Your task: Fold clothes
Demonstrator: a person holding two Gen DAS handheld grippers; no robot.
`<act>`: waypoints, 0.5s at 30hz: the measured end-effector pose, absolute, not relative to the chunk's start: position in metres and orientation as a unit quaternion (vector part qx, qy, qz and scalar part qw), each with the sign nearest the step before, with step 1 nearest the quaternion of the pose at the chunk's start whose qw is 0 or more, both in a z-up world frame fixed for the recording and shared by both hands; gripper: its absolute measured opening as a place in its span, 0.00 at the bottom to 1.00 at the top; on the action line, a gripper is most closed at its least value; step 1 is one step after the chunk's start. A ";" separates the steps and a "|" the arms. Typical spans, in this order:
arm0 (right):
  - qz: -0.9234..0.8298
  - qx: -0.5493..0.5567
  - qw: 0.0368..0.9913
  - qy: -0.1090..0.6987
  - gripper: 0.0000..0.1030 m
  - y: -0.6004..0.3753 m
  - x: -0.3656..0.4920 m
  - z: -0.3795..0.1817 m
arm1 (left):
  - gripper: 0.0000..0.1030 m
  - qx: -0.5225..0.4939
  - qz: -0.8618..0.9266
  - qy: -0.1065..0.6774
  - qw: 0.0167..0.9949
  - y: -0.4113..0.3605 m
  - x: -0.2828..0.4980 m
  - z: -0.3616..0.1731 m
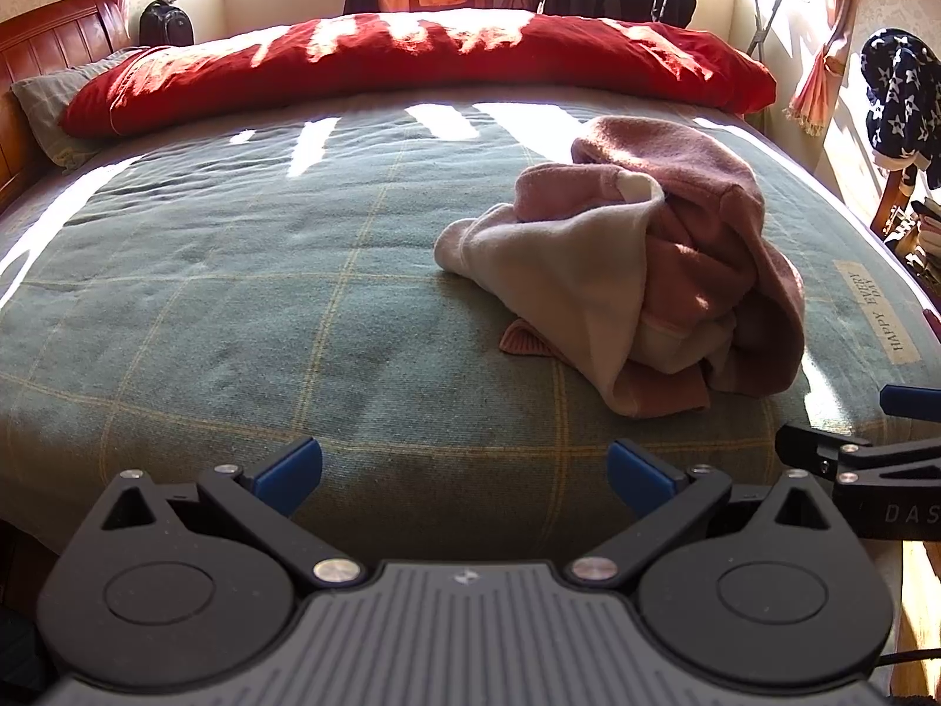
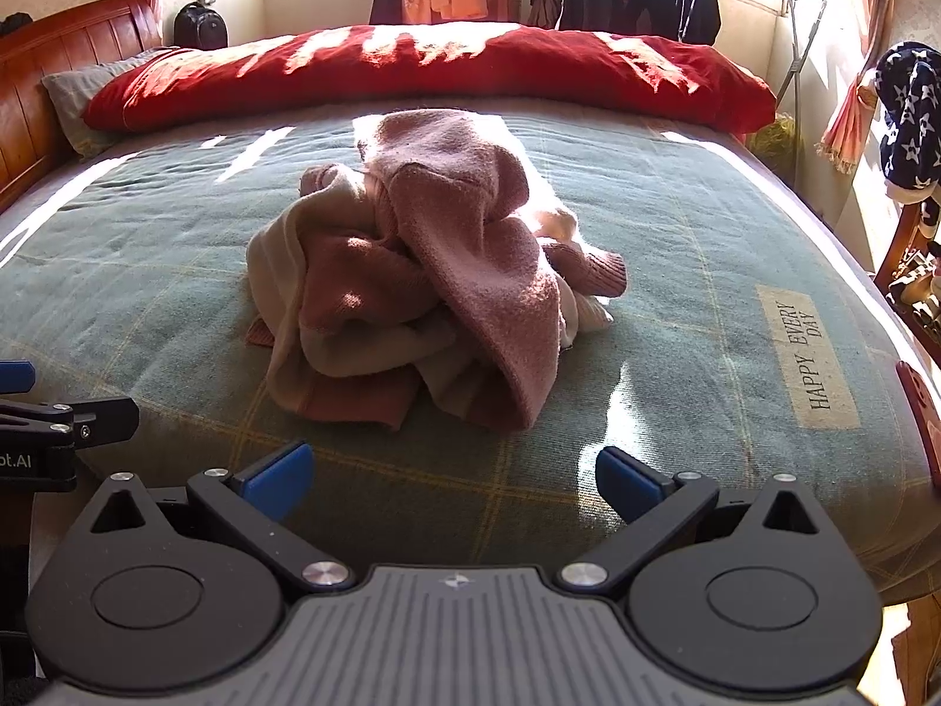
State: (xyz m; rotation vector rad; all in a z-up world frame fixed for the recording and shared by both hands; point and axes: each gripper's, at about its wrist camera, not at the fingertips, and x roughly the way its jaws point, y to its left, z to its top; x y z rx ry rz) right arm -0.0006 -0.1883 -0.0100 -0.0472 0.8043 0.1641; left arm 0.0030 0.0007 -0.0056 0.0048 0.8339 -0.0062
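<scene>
Both grippers hovered at the near edge of the bed (image 2: pixel 147 294), neither touching cloth. Left gripper (image 1: pixel 464 473): fingers spread wide, nothing between them. Right gripper (image 2: pixel 454 479): fingers likewise wide and empty.

The task's thing was a crumpled pink-and-cream garment (image 2: pixel 411 288) — lying in a heap on the green checked blanket (image 1: pixel 235 306). Seen along the right gripper's fingers, the heap sat straight ahead, beyond the fingertips and apart from them. Seen along the left gripper's fingers, the garment (image 1: pixel 635 270) lay ahead and off toward the right finger's side. A red duvet (image 1: pixel 411 65) was bunched well beyond it.

Handling, as a judgement: the cloth looked like thick fleece or knit, soft and limp, light enough for a single pinch, but bulky and likely to drag its folds along. No slipperiness was expected; the nap should grip well. Nothing fragile.

Where to take hold: a ribbed cuff (image 2: pixel 606 273) stuck out on the heap's far right finger side, and a ribbed edge (image 1: pixel 523 344) showed at its near base in the left view. These edges seemed the clearest handles — a pinch on each should let the heap be lifted and spread flat before any fold. Which part was hem, sleeve or collar could not be told.
</scene>
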 end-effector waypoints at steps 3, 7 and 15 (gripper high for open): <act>0.080 -0.023 0.917 0.390 1.00 -0.188 -0.001 -0.010 | 1.00 0.002 -0.003 0.404 0.915 0.001 0.002 -0.005; 0.083 -0.024 0.916 0.391 1.00 -0.186 -0.001 -0.011 | 1.00 0.001 -0.002 0.405 0.914 0.001 0.003 -0.006; 0.085 -0.026 0.916 0.391 1.00 -0.186 -0.002 -0.010 | 1.00 0.000 -0.003 0.405 0.914 0.002 0.003 -0.006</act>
